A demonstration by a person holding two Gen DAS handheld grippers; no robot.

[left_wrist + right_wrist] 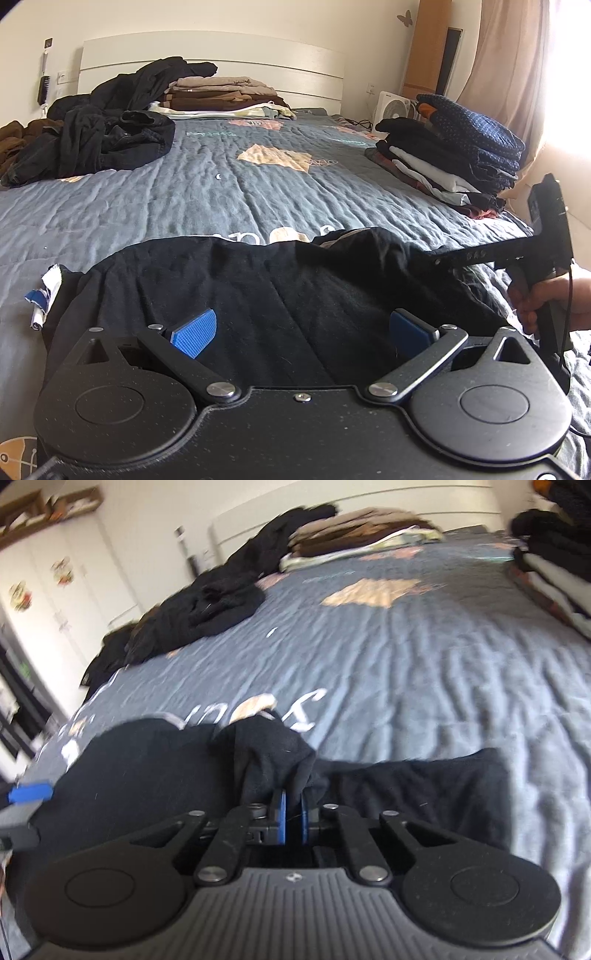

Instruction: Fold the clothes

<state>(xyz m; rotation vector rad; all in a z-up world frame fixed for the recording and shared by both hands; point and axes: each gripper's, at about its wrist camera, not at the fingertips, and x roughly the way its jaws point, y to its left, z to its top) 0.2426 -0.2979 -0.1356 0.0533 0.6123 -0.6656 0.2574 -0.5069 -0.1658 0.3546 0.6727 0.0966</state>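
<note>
A black garment (229, 288) lies spread on the near part of the grey-blue quilt, with a white and blue label (46, 295) at its left edge. My left gripper (301, 332) hovers over it, open, blue pads wide apart with only cloth beneath them. In the left wrist view the right gripper (439, 260) reaches in from the right, held by a hand (550, 299), and lifts a bunch of the black cloth. In the right wrist view my right gripper (293, 805) is shut on a raised fold of the black garment (266, 760).
A loose heap of dark clothes (99, 140) lies at the left of the bed. A folded brown and beige stack (221, 96) sits by the white headboard (207, 55). Another folded stack (450, 155) stands at the right edge. The quilt's middle (258, 184) is bare.
</note>
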